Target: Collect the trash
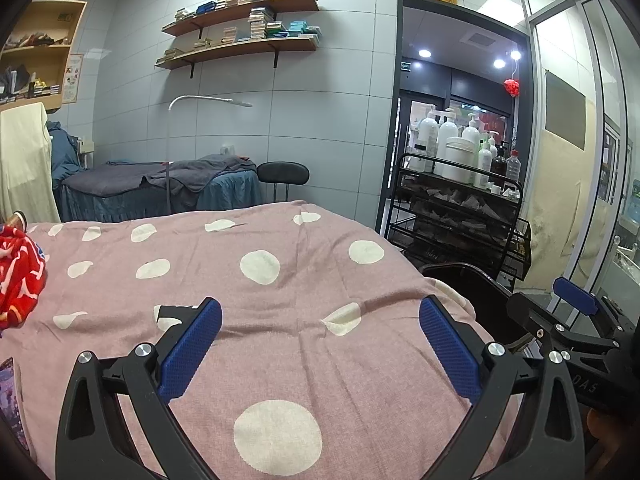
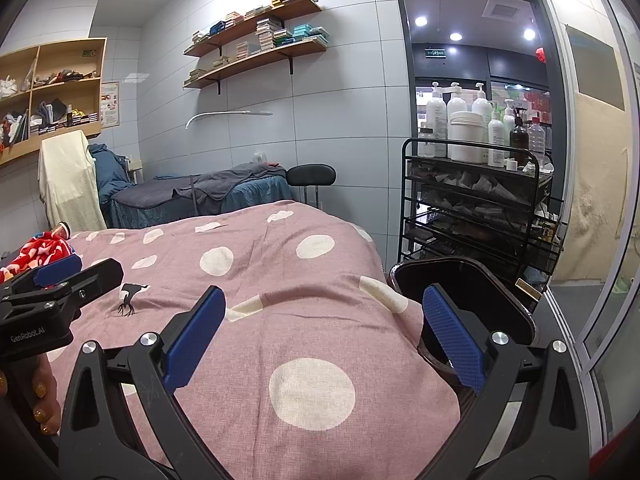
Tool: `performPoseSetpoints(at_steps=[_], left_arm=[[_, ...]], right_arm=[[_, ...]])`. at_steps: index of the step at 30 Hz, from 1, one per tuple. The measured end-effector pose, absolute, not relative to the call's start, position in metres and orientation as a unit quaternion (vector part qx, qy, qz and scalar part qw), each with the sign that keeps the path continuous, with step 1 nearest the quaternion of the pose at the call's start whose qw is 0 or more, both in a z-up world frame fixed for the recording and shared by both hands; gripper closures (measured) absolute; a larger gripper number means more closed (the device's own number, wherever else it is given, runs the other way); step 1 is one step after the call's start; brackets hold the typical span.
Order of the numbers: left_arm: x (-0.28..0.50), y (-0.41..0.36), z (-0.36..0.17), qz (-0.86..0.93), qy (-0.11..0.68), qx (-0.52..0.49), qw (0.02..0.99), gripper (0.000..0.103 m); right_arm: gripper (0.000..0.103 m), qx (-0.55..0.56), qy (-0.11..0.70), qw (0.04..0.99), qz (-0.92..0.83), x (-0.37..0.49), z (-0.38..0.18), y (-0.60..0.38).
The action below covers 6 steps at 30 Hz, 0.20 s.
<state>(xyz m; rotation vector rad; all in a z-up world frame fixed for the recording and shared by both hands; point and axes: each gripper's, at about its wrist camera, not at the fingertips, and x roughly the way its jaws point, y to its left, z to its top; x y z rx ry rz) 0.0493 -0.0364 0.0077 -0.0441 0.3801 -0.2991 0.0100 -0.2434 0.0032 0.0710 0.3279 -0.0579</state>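
Both your grippers are spread wide and empty, hovering over the bed [image 1: 280,300], the one with the pink polka-dot cover.

Left gripper [image 1: 320,344]: the blue pads are far apart with nothing between them, only the cover below. It points down the bed toward the far wall.

Right gripper [image 2: 324,334]: same state, spread and holding nothing. Its right finger [image 2: 452,336] overlaps the bin [image 2: 500,284] in the right wrist view; contact can't be judged from here.

The bin is dark and open-topped. It sits on the floor just off the bed's right edge, in front of the black cart [image 2: 476,216]. The inside reads as dark, so I can't tell what's in it.

Possible trash:
- A red-and-white crumpled thing [image 1: 18,276] lies on the cover at the bed's left edge, well apart from both grippers. It could be a wrapper or cloth; it's too close to the frame edge to say.
- A printed flat item [image 1: 10,396] lies at the lower left of the left wrist view, mostly cut off.

The cart carries white pump bottles [image 2: 460,120] on its top tier. Your left gripper shows at the left of the right wrist view, with fingers [image 2: 40,392] on its handle. A second bed [image 2: 208,196] stands along the far wall.
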Motion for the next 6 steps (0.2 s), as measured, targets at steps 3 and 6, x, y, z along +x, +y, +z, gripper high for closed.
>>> performPoseSetpoints(at_steps=[3,6], left_arm=[[0.0502,-0.0357,0.007,-0.149,0.19,-0.023,0.97,0.005],[0.0506,-0.0356,0.0068,-0.149,0.191,-0.023,0.97,0.005]], right_arm=[[0.005,0.035,0.163,0.986,-0.029,0.01,0.0031,-0.2431],[0.005,0.035,0.163,0.986,-0.029,0.01,0.0031,-0.2431]])
